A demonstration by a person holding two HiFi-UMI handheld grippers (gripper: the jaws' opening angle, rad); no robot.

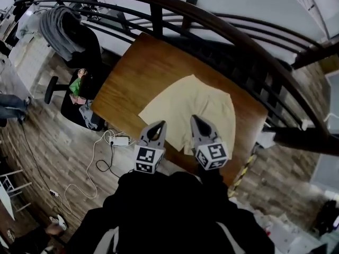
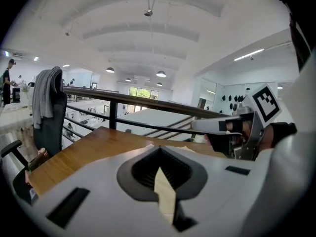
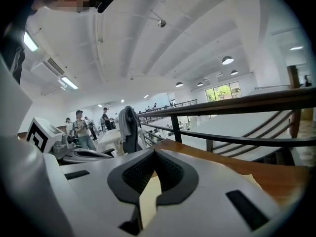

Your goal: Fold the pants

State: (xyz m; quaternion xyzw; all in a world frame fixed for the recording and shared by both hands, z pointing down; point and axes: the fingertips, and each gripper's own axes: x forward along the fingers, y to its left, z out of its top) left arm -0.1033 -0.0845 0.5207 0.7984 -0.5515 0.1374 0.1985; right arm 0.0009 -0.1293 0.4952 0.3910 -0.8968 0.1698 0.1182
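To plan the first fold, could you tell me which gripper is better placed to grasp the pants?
Probably the right gripper: it hangs over the pants, while the left gripper sits at their near edge. Both are shut.

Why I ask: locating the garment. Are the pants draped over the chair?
No, the pants lie spread on the wooden table; the chair holds a grey garment.

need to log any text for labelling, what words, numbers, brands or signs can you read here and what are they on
No readable words, numbers or brands in any view.
left claw, on its cube: a black-and-white square marker pattern, no letters or digits.
right claw, on its cube: the same kind of pattern, no letters.
pants and table: no print or label visible.
Further off: nothing large or sharp enough to read.
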